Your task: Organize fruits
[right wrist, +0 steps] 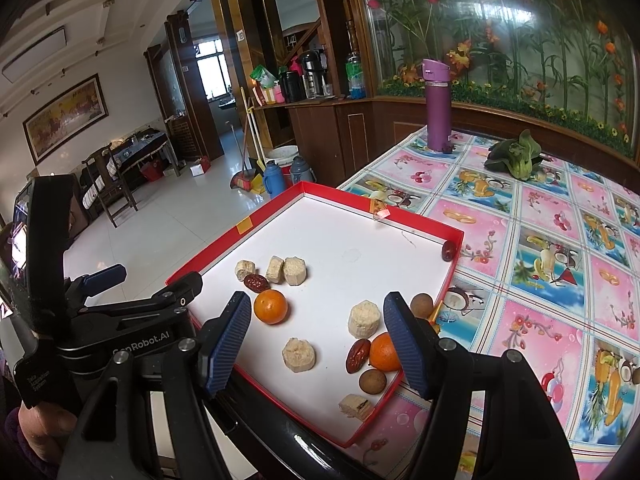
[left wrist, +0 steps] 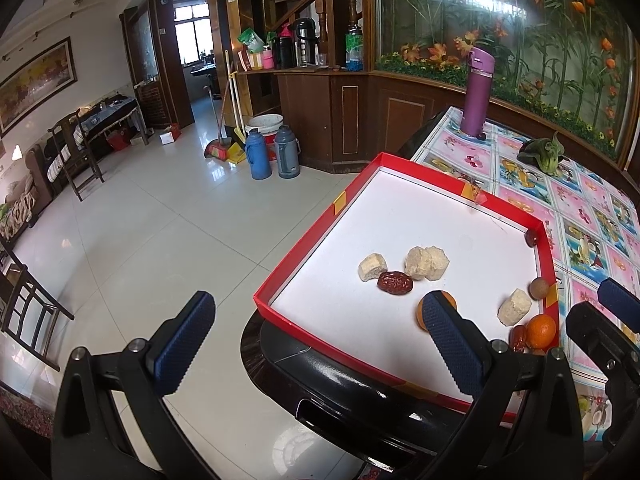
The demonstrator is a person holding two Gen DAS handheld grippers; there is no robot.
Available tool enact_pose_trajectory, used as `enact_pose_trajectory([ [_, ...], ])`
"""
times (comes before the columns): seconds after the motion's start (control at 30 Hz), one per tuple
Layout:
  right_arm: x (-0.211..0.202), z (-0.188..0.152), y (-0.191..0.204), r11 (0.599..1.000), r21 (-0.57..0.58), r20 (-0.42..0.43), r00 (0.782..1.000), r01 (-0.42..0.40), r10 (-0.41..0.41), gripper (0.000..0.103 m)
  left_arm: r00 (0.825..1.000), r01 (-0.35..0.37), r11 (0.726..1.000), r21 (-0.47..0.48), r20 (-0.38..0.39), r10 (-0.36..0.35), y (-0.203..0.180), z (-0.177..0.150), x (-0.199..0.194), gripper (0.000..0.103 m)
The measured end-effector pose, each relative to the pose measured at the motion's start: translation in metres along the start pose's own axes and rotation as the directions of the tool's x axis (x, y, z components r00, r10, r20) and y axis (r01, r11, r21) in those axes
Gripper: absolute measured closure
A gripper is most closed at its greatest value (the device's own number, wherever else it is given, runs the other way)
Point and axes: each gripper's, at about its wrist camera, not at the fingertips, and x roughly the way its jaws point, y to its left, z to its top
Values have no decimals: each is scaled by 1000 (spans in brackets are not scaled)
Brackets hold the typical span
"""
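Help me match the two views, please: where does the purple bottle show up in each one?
Left wrist view: the purple bottle stands upright at the upper right, on the table's far end.
Right wrist view: the purple bottle stands upper centre-right, same far end.
Shared landmark: the leafy green vegetable lies to its right.

"GenRobot.AI" printed on left tool [right wrist: 102, 276] body.

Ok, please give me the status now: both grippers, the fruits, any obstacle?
Left gripper open, empty. Right gripper open, empty, above red tray. Oranges, dates, pale chunks scattered, unsorted. Nothing blocking.
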Motion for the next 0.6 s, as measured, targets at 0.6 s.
enact_pose_trajectory([
  [0.6, 0, -3, 1, 1000, -1, -5, 1000, -2, 2, 34, 1000, 7, 1000, 4, -10, -7, 3, -3, 1, 0],
])
